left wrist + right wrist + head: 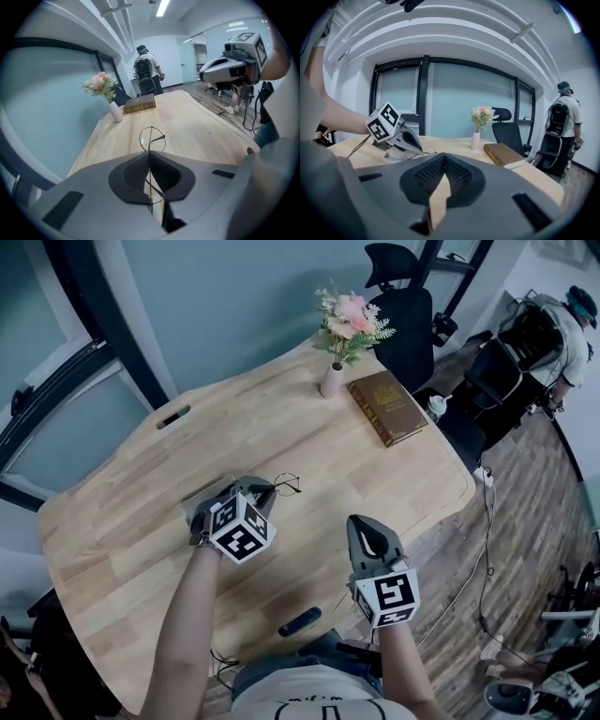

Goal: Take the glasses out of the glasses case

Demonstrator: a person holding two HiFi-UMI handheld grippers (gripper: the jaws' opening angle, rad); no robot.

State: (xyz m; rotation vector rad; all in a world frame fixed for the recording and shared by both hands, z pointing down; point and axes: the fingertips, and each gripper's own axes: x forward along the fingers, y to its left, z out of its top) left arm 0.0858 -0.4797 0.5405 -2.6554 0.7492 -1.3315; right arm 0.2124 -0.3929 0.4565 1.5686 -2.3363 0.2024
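My left gripper (269, 490) hangs just above the wooden table (141, 549), shut on a pair of thin wire-rimmed glasses (287, 486). In the left gripper view the glasses (152, 138) stand edge-on between the closed jaws, one round lens poking out past the tips. The light grey glasses case (206, 500) lies on the table under and behind that gripper, mostly hidden by it. My right gripper (362, 520) floats over the table's near edge, shut with nothing in it. From the right gripper view, the left gripper (418, 149) and the case (391, 157) are at the left.
A small vase of pink flowers (333, 379) and a brown book (387, 407) sit at the table's far end. A black office chair (403, 315) stands beyond them, and a person (567, 334) stands far right. A dark small object (300, 622) lies at the near edge.
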